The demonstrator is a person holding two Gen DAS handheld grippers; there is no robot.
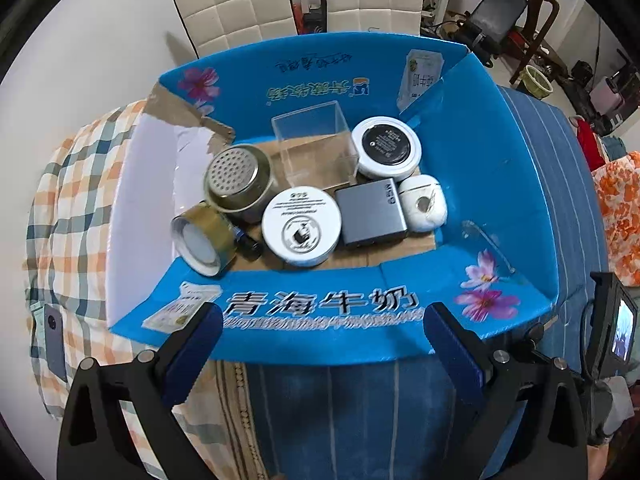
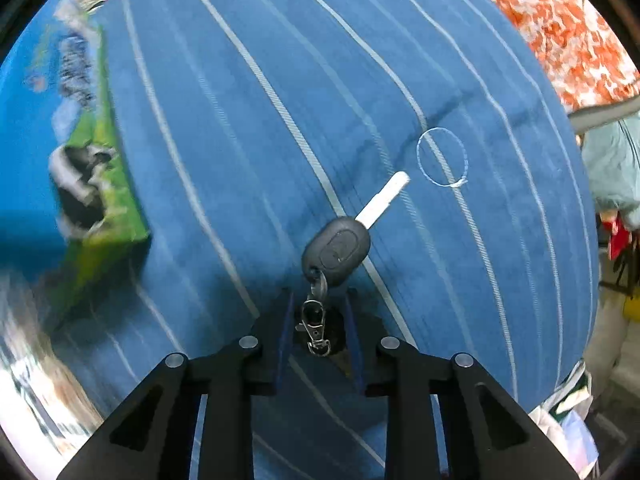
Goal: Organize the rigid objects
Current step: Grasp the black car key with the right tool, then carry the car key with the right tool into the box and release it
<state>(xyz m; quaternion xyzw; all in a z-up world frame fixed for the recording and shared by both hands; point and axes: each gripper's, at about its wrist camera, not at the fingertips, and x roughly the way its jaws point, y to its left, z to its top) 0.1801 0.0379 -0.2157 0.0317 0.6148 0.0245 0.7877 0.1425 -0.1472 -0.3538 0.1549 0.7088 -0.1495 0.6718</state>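
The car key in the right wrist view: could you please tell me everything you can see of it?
The car key has a dark, rounded plastic-looking head with an oval button outline and a pale, straight blade pointing up and right. A metal ring and a silver swivel clasp hang from the head's lower end. It lies flat on the blue striped cloth. The right gripper points down at it, its blue pads on either side of the clasp; whether they press it I cannot tell.
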